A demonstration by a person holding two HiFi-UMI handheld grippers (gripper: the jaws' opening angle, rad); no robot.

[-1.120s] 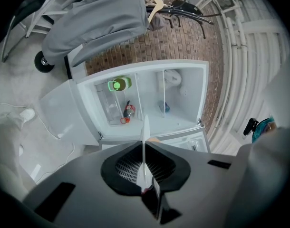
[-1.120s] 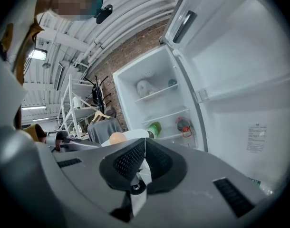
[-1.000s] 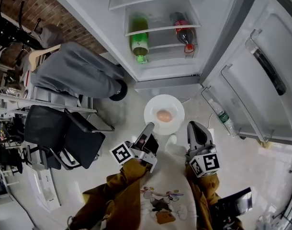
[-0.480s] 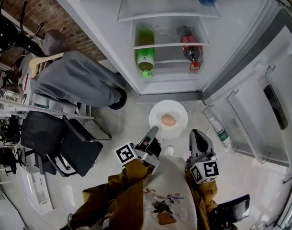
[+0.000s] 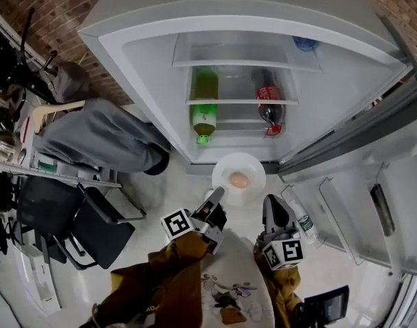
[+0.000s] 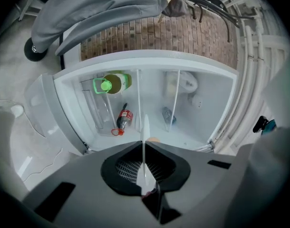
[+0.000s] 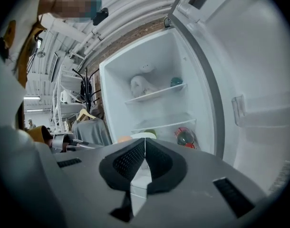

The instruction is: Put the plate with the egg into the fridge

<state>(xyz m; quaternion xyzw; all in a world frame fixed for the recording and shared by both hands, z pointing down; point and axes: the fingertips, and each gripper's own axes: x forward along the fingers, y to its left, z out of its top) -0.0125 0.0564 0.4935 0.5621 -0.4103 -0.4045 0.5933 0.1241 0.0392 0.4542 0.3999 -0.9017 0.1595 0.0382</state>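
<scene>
A white plate (image 5: 238, 169) carrying a brown egg (image 5: 239, 180) hangs just in front of the open fridge's (image 5: 140, 60) lower edge. My left gripper (image 5: 217, 194) is shut on the plate's near left rim. In the left gripper view the plate (image 6: 145, 127) shows edge-on as a thin white line between the jaws of the left gripper (image 6: 144, 144), and the egg (image 6: 154, 139) peeks out beside it. To the right of the plate my right gripper (image 5: 271, 199) is shut with nothing in it. Over the right gripper (image 7: 145, 144) I see the plate (image 7: 143, 135) and egg (image 7: 123, 139).
On a fridge shelf lie a green bottle (image 5: 204, 115) and a red cola bottle (image 5: 268, 108); a blue item (image 5: 305, 43) sits higher up. The open door (image 5: 372, 183) stands at right with a water bottle (image 5: 304, 223) in its rack. A grey garment (image 5: 102, 139) and black chair (image 5: 78, 224) are at left.
Both grippers and the plate have moved toward the fridge. The plate now sits at the fridge's lower front edge, and the fridge interior fills more of the head view.
</scene>
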